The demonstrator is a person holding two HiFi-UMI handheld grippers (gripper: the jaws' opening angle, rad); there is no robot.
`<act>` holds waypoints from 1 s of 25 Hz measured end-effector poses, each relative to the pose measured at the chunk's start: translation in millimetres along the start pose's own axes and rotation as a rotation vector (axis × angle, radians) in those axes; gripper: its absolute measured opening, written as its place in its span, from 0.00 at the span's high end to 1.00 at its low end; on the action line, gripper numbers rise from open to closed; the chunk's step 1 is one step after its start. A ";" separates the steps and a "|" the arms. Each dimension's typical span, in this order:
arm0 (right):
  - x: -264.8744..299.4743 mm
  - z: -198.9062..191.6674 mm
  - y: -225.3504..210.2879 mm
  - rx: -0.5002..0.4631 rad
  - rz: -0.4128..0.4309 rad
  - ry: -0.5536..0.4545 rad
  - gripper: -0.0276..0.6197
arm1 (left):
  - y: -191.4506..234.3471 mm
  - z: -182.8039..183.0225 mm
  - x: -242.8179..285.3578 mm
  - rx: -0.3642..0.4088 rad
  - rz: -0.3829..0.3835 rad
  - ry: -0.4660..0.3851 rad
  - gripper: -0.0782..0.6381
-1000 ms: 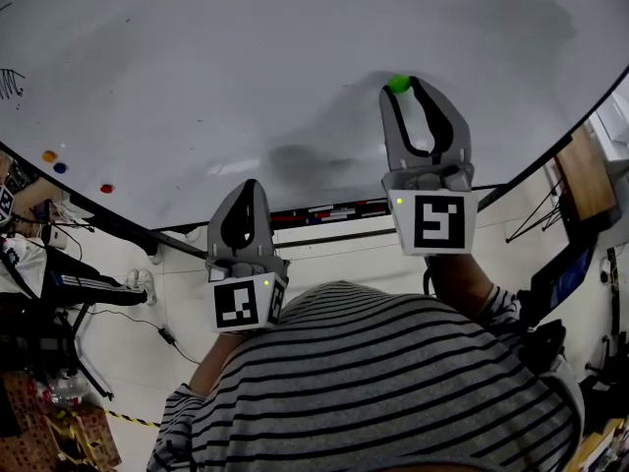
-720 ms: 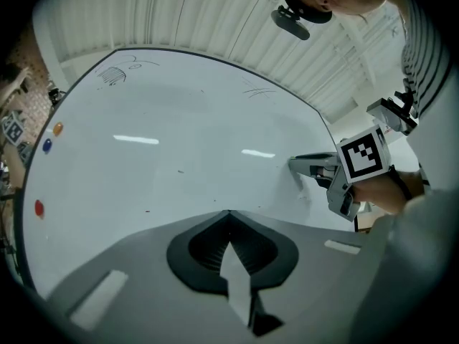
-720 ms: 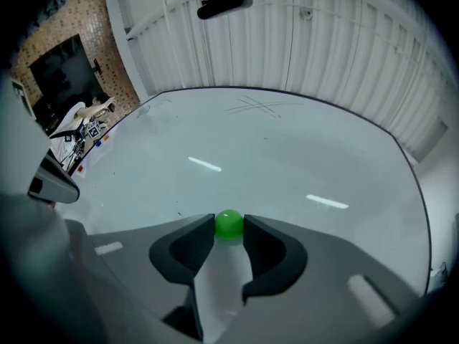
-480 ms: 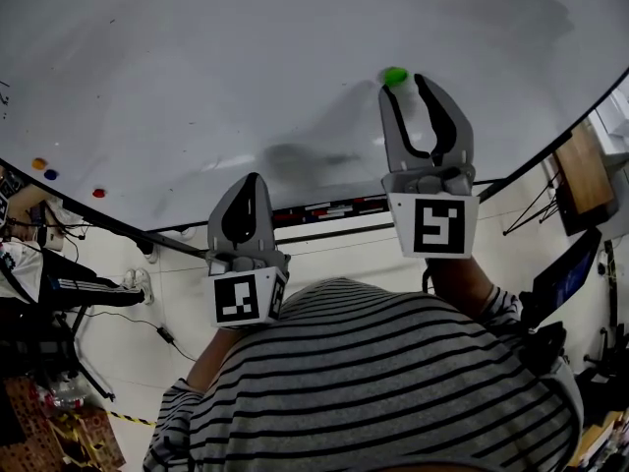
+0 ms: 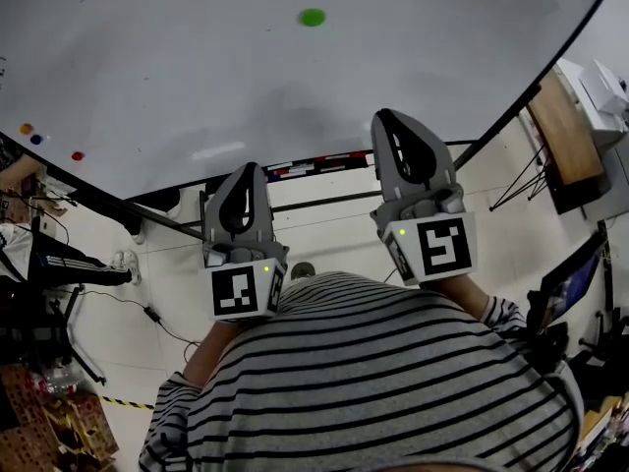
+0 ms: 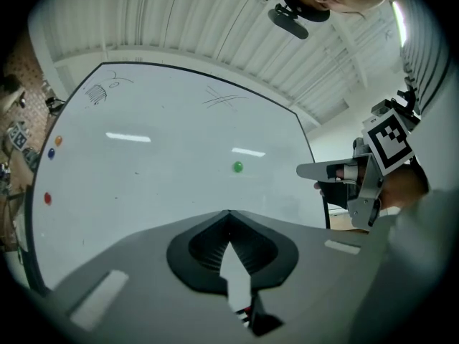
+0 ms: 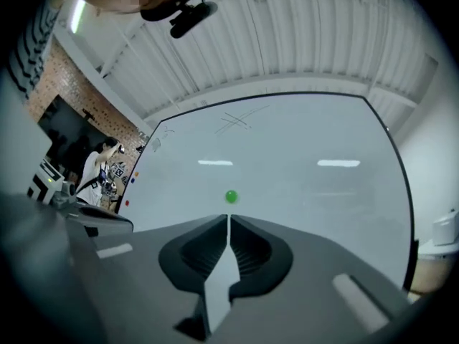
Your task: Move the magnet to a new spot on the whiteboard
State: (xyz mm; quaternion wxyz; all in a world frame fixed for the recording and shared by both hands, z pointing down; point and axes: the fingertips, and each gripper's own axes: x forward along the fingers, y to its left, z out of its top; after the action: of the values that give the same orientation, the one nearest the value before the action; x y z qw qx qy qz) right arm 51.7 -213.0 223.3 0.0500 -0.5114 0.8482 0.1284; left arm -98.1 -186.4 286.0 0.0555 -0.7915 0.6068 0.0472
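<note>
A small green magnet (image 5: 313,17) sticks on the whiteboard (image 5: 177,67), alone near the top of the head view. It also shows in the left gripper view, as magnet (image 6: 237,167), and in the right gripper view, as magnet (image 7: 230,196), just beyond the jaw tips. My right gripper (image 5: 385,116) is held well back from the board, below the magnet; its jaws are closing and have come together with nothing between them. My left gripper (image 5: 246,168) hangs beside it, shut and empty. In their own views, the left gripper (image 6: 229,213) and right gripper (image 7: 228,218) both point at the board.
Three small magnets, orange (image 5: 26,128), blue (image 5: 36,139) and red (image 5: 78,155), sit at the board's left edge. A marker tray (image 5: 314,163) runs along the board's lower edge. A wooden table (image 5: 562,126) stands at right. A person (image 7: 95,169) stands far left of the board.
My right gripper has drawn back from the green magnet and its jaws have gone from wide apart to together. The magnet stays on the board. The left gripper has barely moved.
</note>
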 end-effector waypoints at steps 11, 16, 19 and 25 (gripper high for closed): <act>-129.4 -44.2 -9.9 0.263 0.102 0.158 0.95 | -93.0 6.2 -89.3 0.046 0.068 0.054 0.87; -145.7 -30.8 5.5 0.258 0.109 0.205 0.95 | -98.7 19.7 -101.5 0.068 0.078 0.039 0.87; -152.8 -34.1 19.6 0.260 0.128 0.184 0.95 | -101.4 16.1 -112.5 0.059 0.065 0.052 0.87; -155.8 -24.7 62.2 0.213 0.192 0.176 0.95 | -90.9 9.6 -140.4 0.052 0.050 0.101 0.87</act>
State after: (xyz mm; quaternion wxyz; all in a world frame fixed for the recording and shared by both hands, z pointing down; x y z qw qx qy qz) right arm 71.6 -58.9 291.1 0.0171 -0.4291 0.9031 -0.0034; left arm -46.7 -27.4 299.2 0.0440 -0.7756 0.6296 -0.0073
